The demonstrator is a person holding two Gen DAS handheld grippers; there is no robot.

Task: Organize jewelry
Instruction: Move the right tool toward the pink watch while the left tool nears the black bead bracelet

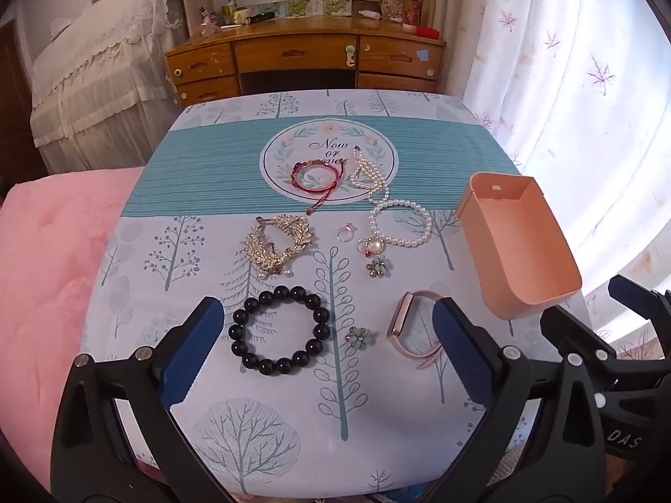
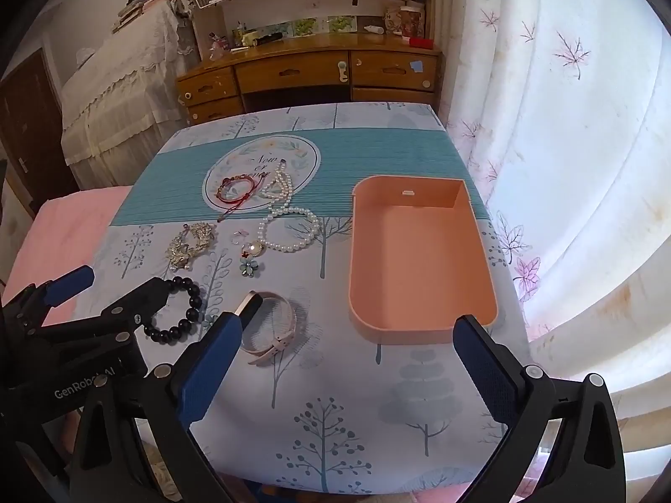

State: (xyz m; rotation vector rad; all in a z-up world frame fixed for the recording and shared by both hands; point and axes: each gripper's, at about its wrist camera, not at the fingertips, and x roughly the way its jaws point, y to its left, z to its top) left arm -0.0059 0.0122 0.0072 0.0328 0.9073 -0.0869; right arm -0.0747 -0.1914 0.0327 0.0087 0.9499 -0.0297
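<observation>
Both tools are wide open and hold nothing. The left tool (image 1: 327, 331) hovers over the black bead bracelet (image 1: 279, 329), and the right tool (image 2: 348, 352) hangs just before the near rim of the pink tray (image 2: 419, 260), which is empty. Left of the tray lie the pink watch (image 2: 268, 327), the pearl necklace (image 2: 289, 226), the gold bracelet (image 2: 191, 245), a red cord bracelet (image 2: 237, 190) and small flower pieces (image 1: 358, 337) on the surface (image 2: 335, 410). I think the smooth beads can slip from the pads, and the flower beside the bracelet may be dragged along.
</observation>
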